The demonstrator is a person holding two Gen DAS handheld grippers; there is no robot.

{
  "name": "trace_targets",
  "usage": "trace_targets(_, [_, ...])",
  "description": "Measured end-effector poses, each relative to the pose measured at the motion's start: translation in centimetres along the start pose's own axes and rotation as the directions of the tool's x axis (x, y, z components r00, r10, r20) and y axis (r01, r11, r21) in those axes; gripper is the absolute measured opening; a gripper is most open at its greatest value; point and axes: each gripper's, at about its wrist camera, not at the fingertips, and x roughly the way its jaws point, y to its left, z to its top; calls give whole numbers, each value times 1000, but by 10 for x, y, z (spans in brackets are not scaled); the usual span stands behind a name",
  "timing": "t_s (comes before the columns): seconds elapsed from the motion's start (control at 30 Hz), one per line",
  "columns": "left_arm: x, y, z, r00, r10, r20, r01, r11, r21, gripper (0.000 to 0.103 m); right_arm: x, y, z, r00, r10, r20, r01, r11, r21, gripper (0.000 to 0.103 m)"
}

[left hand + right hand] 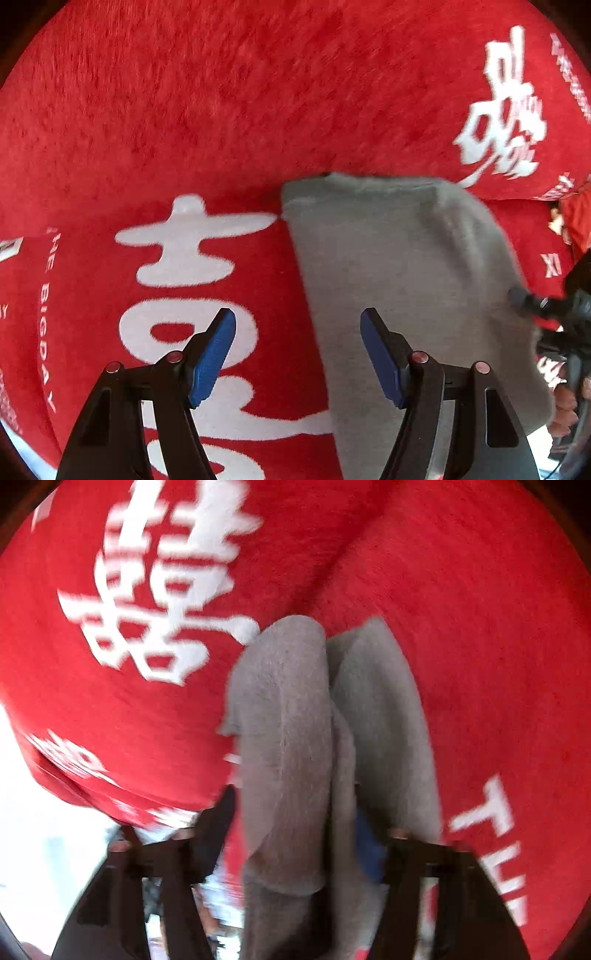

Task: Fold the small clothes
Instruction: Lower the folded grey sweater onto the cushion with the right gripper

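The fingers (380, 354) of the left gripper (297, 358) stand spread wide with nothing between them, pointing steeply down over the left edge of the grey garment (399, 280), one blue pad above the cloth and the other above the red blanket (184, 110). The garment lies flat on that blanket, its hemmed edge at the far side, partly covering a large white character (184, 254).

At the right gripper (295, 834) the picture is smeared. Grey cloth bunches in thick folds between its dark fingers (218, 823), but whether the pads actually press on it I cannot tell (a sliver of blue pad shows beside the fabric, no more). In the left view this gripper sits at the garment's right edge.

The risks from here, as I judge them: if the right grip is loose, the bunched cloth could slide out mid-fold and the layers would land crooked. The plush blanket may also drag on the garment and wrinkle it. And the left fingers, straddling the edge, could pinch blanket along with cloth if they close too low.
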Motion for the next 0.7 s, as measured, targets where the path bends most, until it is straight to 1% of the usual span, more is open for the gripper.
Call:
trace_targets(0.03, [7, 2, 0, 1000, -5, -31, 5, 1000, -15, 71, 2, 7, 1, 997, -81, -12, 80, 995, -52, 15])
trace_targets(0.07, [14, 6, -1, 998, -13, -60, 11, 999, -44, 71, 3, 18, -1, 986, -168, -8, 166, 978, -126, 15])
trace_targets(0.1, [17, 8, -2, 998, -16, -68, 11, 998, -65, 71, 2, 26, -3, 979, -204, 6, 202, 963, -177, 15])
trace_targets(0.13, [15, 9, -4, 998, -27, -56, 22, 997, -77, 71, -1, 38, -7, 974, -225, 28, 225, 945, -238, 15])
trace_targets(0.17, [11, 8, -5, 999, -37, -36, 34, 997, -71, 71, -8, 50, -13, 977, -206, 56, 214, 933, -289, 14])
trace_targets(0.2, [6, 5, -7, 999, -41, -9, 41, 997, -58, 71, -16, 58, -17, 982, -171, 76, 186, 931, -314, 14])
trace_targets(0.27, [-4, -4, -12, 998, -45, 37, 45, 999, -11, 71, -32, 62, -24, 986, -135, 100, 161, 930, -332, 14])
trace_targets(0.3, [-5, -9, -15, 998, -50, 36, 49, 999, 12, 71, -34, 60, -24, 986, -134, 98, 158, 933, -322, 14])
trace_targets(0.33, [-3, -13, -18, 998, -53, 28, 52, 998, 30, 71, -34, 55, -23, 985, -145, 94, 167, 937, -306, 14])
trace_targets(0.4, [8, -21, -26, 999, -37, -2, 37, 997, 69, 71, -26, 42, -14, 979, -186, 81, 201, 943, -264, 14])
trace_targets(0.47, [15, -26, -36, 1000, -29, 4, 28, 995, 94, 72, -20, 21, -9, 971, -226, 73, 237, 940, -247, 15])
trace_targets(0.5, [16, -27, -39, 999, -28, 18, 26, 995, 97, 72, -19, 12, -7, 964, -249, 88, 263, 938, -226, 17])
trace_targets(0.53, [15, -27, -41, 999, -23, 27, 20, 995, 99, 74, -19, 4, -4, 964, -254, 83, 266, 941, -208, 18])
trace_targets(0.57, [14, -26, -43, 1000, -15, 26, 12, 995, 103, 75, -21, 3, -2, 962, -256, 89, 269, 943, -196, 23])
trace_targets(0.6, [12, -25, -43, 1000, -16, 22, 14, 994, 104, 75, -26, 4, -1, 959, -266, 102, 281, 941, -187, 24])
trace_targets(0.63, [9, -23, -45, 1000, -19, 14, 18, 994, 105, 75, -33, 5, -1, 952, -286, 112, 302, 936, -181, 28])
trace_targets(0.67, [4, -23, -42, 1000, -19, 6, 18, 994, 106, 75, -37, 7, -2, 941, -318, 118, 335, 926, -174, 42])
trace_targets(0.7, [1, -22, -43, 1000, -18, -1, 18, 994, 110, 75, -43, 8, -4, 929, -350, 124, 367, 915, -167, 49])
